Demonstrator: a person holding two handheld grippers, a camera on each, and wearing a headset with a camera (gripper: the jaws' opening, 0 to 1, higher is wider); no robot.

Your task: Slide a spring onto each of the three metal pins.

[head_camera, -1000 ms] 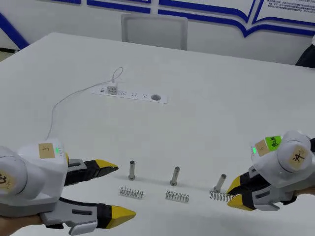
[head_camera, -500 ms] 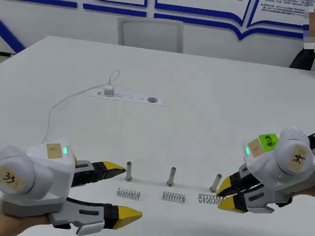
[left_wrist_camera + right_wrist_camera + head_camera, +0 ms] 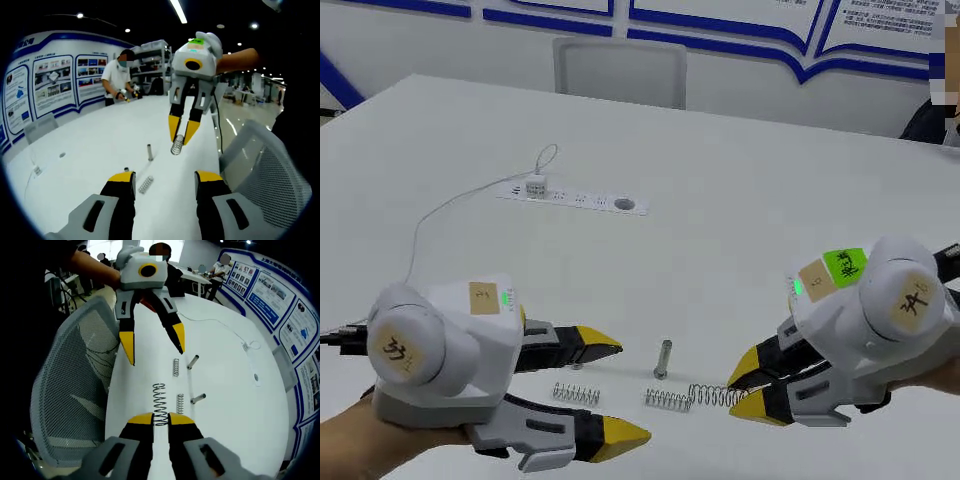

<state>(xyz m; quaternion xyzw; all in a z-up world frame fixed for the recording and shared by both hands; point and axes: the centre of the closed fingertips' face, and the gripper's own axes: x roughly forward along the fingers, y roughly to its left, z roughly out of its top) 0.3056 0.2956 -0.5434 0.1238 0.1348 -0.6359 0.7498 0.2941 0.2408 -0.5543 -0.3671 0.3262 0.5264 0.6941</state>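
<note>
The right gripper (image 3: 752, 386) is working near the front edge of the white bench (image 3: 740, 200), toward its right side, with its yellow-tipped jaws pinched shut on one end of the held spring (image 3: 715, 395). The spring is sticking out level from the jaws toward the bench's middle (whether its free end is touching the surface cannot be told). In the right gripper view the coil is running straight ahead from between the closed tips.

Just beside that free end, the middle spring (image 3: 667, 400) is lying flat on the bench. The middle pin (image 3: 663, 358) is standing upright just behind it, apart from both springs. Farther toward the left edge, the left spring (image 3: 576, 394) is lying flat between the jaws of the left gripper (image 3: 610, 388). That gripper is hovering with its jaws spread wide and nothing between them. In the right gripper view, the left pin (image 3: 193, 361) is standing just beside the left spring, close to one of the left gripper's yellow tips.

Toward the middle of the bench, a power strip (image 3: 582, 198) is sitting flush in the surface, with a white plug (image 3: 535, 184) in it and a thin cable (image 3: 450, 205) trailing toward the left edge. A grey chair (image 3: 620, 70) is standing at the far edge.
</note>
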